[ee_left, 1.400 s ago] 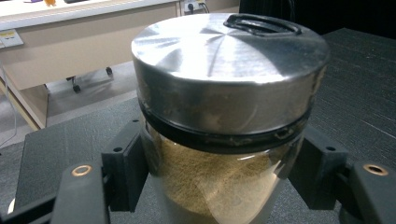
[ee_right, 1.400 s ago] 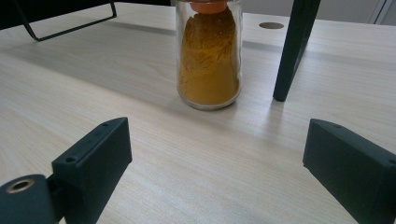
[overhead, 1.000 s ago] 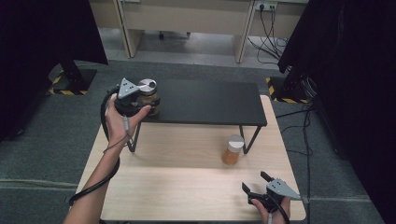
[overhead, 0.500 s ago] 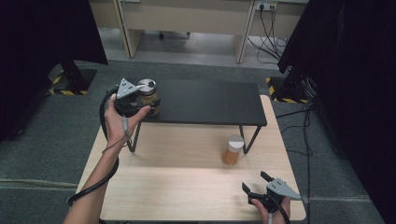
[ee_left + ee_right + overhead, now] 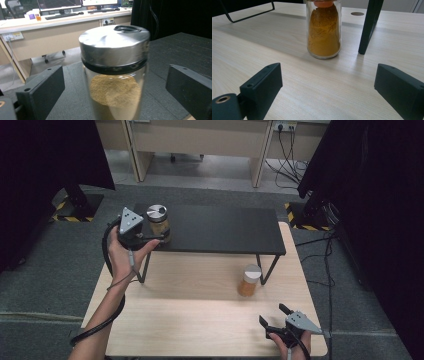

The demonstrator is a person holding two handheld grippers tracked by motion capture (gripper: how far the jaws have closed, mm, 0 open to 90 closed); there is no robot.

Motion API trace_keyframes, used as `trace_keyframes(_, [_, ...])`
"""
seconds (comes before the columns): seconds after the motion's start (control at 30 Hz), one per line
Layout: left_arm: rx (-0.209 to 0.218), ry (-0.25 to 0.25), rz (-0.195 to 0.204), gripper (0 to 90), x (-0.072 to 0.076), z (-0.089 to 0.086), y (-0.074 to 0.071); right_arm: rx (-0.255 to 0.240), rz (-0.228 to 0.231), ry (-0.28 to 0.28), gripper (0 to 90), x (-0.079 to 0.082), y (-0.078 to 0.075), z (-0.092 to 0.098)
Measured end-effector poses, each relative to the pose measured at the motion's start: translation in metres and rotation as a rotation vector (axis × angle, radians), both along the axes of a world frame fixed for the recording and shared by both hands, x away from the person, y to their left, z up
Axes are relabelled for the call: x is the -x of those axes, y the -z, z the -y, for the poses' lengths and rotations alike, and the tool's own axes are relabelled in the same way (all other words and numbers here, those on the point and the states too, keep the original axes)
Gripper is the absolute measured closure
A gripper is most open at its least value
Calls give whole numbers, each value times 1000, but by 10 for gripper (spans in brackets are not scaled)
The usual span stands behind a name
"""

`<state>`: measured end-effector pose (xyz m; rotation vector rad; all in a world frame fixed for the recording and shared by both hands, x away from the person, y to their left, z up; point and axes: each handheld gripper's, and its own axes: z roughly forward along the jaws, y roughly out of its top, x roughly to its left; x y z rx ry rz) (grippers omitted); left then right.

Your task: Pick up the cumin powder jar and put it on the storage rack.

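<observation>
High view is showing the black shelf [image 5: 220, 227] standing on the wooden table [image 5: 200, 320], with the steel-lidded jar [image 5: 158, 221] sitting at its left end. Left gripper [image 5: 161, 237] is bracketing that jar with jaws apart, not touching; centring before closing looks advisable. Right gripper [image 5: 274, 319] is resting spread and empty near the orange spice jar [image 5: 249, 280].

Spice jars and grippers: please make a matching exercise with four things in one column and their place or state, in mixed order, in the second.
1. jar with steel lid
2. jar of orange powder
3. left gripper
4. right gripper

a. open, low over the wooden table's near right corner
b. stands on the black shelf
c. open, its jaws either side of a jar
d. stands on the wooden table by a shelf leg

Pairs: 1-b, 2-d, 3-c, 4-a
</observation>
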<state>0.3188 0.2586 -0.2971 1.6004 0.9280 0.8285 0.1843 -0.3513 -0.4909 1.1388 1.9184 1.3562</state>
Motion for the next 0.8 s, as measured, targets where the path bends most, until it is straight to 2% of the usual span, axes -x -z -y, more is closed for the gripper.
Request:
trace_keyframes(0.4, [-1, 10, 63, 0, 23, -2, 3, -2, 1, -1, 80, 0, 0, 0])
trace_keyframes(0.63, [14, 12, 111, 0, 47, -4, 11, 7, 3, -2, 80, 0, 0, -1])
trace_keyframes(0.8, [4, 23, 128, 1, 59, -2, 15, 6, 4, -2, 80, 0, 0, 0])
